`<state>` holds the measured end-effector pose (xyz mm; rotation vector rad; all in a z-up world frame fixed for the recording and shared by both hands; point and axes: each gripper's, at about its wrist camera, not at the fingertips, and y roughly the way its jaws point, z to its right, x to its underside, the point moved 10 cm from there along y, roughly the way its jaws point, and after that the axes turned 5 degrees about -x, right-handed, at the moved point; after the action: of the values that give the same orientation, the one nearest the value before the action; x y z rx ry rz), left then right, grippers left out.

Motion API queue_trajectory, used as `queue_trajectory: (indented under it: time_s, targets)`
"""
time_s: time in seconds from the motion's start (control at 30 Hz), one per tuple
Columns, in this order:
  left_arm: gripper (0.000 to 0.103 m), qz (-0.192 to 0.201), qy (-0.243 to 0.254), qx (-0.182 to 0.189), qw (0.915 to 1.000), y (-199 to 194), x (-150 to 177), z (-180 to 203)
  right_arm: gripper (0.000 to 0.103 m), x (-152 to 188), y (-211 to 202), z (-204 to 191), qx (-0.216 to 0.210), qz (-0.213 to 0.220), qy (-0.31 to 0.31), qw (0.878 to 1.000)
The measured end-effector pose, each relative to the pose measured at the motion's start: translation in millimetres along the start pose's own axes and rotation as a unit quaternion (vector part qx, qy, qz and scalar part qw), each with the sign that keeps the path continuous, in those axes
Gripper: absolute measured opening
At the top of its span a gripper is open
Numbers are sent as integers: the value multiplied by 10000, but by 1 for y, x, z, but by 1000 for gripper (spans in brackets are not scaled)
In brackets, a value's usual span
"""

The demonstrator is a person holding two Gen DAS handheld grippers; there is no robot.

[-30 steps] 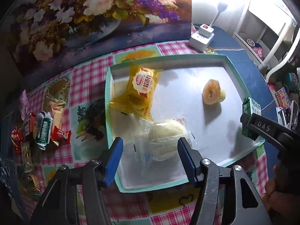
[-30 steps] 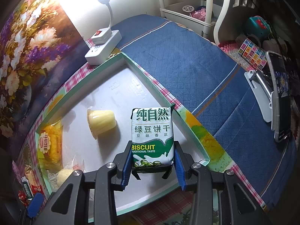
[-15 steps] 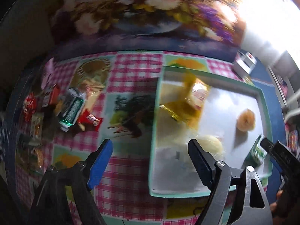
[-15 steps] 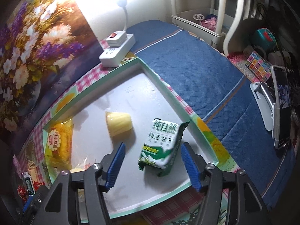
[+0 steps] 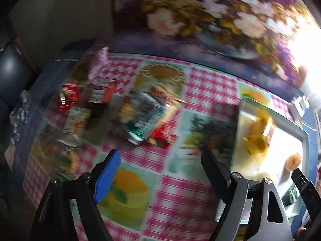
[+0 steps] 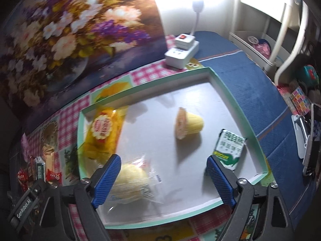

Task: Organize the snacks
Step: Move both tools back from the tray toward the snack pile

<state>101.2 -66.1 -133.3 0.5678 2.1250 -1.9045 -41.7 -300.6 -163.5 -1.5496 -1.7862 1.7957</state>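
Tray (image 6: pixel 250 132) on bench: four snacks in. Both grippers (image 5: pixel 160 172) (image 6: pixel 163 177) wide, empty. Loose pile (image 5: pixel 112 112) near bench's left edge: left gripper's next pick, by my reading.

A home: pink checked fruit-print tablecloth (image 6: pixel 148 74) on the counter, large floral painting (image 6: pixel 66 30) at the far left, white shelving unit (image 6: pixel 266 30) far right.
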Motion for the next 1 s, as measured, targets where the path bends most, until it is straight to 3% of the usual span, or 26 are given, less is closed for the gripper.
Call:
queue_trajectory:
  time_s: [0.2,0.43,0.57,0.6,0.63,0.83,1.0]
  targets:
    - [83,-18,-475,-352,9982,7,-6,-59,91,9,-3,-40,-179,-5,-428,9989]
    - [84,-85,-924,-1079,9898,18,0,-133,91,36,2,-94,-456,-159,-1001,9938]
    - [87,-197,-1222,-1119,9860,22,7,-159,103,50,3,-123,-696,-253,-1299,9888]
    - [100,-233,-1271,-1112,9854,24,9,-163,103,54,4,-129,-711,-258,-1371,9877]
    - [103,-250,-1335,-1110,9845,25,11,-168,103,57,4,-133,-725,-277,-1434,9866]
    - [103,-278,-1514,-936,9836,29,14,-179,103,66,11,-141,-739,-385,-1572,9841]
    - [103,-349,-1813,-960,9781,33,20,-201,103,68,13,-146,-760,-355,-1619,9832]
